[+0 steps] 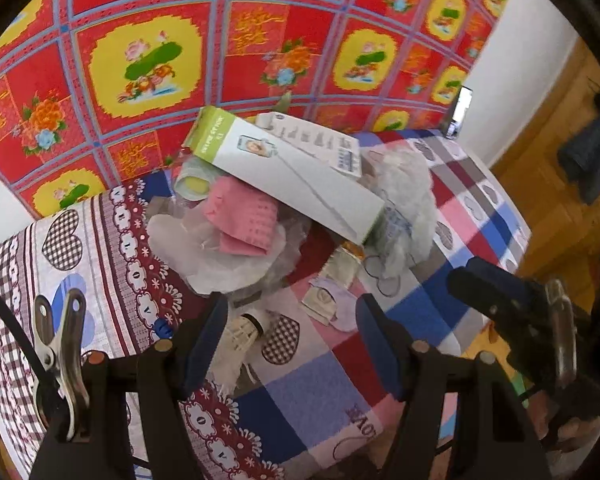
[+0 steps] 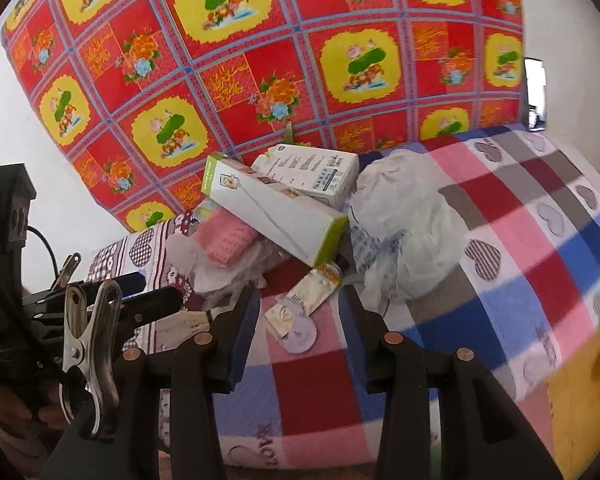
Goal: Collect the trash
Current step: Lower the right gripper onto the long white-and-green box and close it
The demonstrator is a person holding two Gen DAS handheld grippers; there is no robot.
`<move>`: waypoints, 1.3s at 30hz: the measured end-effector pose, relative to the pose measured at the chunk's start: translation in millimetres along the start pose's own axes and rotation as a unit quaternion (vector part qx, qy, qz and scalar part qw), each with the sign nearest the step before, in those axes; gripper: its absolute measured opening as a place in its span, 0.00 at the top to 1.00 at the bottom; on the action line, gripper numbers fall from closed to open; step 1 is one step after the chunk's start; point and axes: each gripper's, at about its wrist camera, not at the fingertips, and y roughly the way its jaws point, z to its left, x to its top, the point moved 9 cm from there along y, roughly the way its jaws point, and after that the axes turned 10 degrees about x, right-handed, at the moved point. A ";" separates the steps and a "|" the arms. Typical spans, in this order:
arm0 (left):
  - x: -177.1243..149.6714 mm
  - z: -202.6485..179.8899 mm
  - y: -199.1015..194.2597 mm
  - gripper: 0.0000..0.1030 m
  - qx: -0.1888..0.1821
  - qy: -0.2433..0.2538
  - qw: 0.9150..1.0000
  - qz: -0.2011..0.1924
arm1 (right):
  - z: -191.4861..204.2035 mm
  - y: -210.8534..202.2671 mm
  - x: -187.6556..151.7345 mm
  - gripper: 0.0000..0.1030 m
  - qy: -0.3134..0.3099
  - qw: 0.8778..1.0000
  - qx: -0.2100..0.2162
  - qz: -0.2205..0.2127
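Patchwork-covered bed (image 2: 540,248), trash heaped against its far edge by the red floral sheet. Long white box (image 2: 276,216) is propped loosely on the heap, so a nudge could tip it. Left gripper (image 1: 292,336) is held wide open, right gripper (image 2: 296,320) roughly half open, nothing gripped; small wrappers (image 2: 312,292) could get missed.

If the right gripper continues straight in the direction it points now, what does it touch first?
Probably the flattened tube and the round lilac lid beside it, lying on the checked blanket between the open fingers of the right gripper. The white plastic bag lies farther right; depth is uncertain.
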 end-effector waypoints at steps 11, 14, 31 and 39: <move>13.8 8.4 23.2 0.32 0.072 -0.090 0.993 0.021 | -19.1 53.1 36.3 0.49 -0.076 0.993 0.060 0.061; 16.1 13.4 25.3 0.32 0.091 -0.108 0.990 0.024 | -22.0 69.7 41.4 0.46 -0.093 0.990 0.073 0.081; 26.1 28.8 25.0 0.32 0.154 -0.173 0.972 0.029 | -21.0 131.1 40.1 0.35 -0.149 0.970 0.126 0.147; 28.7 30.3 24.6 0.32 0.148 -0.190 0.970 0.030 | -10.3 103.3 19.7 0.55 -0.158 0.965 0.149 0.145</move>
